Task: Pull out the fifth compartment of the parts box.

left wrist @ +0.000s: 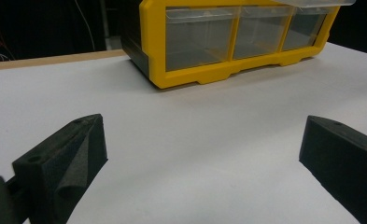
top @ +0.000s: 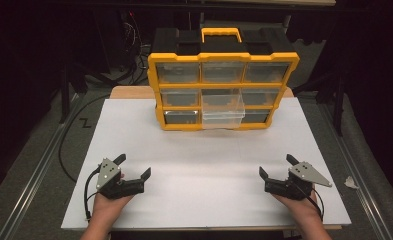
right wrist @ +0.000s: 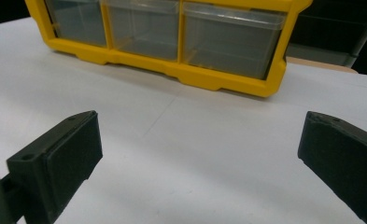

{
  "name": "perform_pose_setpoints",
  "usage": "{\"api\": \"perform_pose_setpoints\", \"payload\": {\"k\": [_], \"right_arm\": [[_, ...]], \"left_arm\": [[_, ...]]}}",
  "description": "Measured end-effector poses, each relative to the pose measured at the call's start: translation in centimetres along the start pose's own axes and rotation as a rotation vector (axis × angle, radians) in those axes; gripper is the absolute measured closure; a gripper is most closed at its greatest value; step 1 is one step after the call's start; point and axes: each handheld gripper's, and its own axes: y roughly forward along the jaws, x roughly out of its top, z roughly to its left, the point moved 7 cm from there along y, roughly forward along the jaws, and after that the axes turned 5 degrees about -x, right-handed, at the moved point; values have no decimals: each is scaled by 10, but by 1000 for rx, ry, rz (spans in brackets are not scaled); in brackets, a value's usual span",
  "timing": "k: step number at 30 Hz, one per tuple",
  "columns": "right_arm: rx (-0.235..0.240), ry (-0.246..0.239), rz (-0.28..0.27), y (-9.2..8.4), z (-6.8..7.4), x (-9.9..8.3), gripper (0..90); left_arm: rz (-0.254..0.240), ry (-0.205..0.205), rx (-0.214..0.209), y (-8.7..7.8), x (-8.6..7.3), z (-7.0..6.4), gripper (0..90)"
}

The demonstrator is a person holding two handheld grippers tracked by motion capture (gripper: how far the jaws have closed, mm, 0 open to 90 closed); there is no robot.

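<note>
A yellow and black organizer cabinet (top: pixel 224 80) with clear drawers stands upright at the far middle of the white table (top: pixel 204 165). Its middle drawer (top: pixel 223 107) in the centre column is pulled out toward me. The cabinet's bottom row shows in the left gripper view (left wrist: pixel 228 42) and in the right gripper view (right wrist: pixel 172 42). My left gripper (top: pixel 132 166) rests at the near left, open, nothing between its jaws. My right gripper (top: pixel 276 166) rests at the near right, open and empty too. Both point toward the cabinet, well short of it.
The white board lies on a wooden tabletop (top: pixel 129 92) whose edge shows behind it. Cables (top: pixel 66 145) run over the grey floor at the left. A metal rail (top: pixel 364 185) lies along the right side, with a small white scrap (top: pixel 350 182) beside it.
</note>
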Motion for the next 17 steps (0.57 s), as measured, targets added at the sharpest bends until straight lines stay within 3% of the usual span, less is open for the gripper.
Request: {"api": "perform_pose_setpoints", "payload": {"k": [6,17], "right_arm": [[14,-5,1,9,2,0,10],[21,-4,-2,10,2,0,11]], "left_arm": [[16,4,7,2,-2,1,14],[12,9,7,0,-2,0,14]]}}
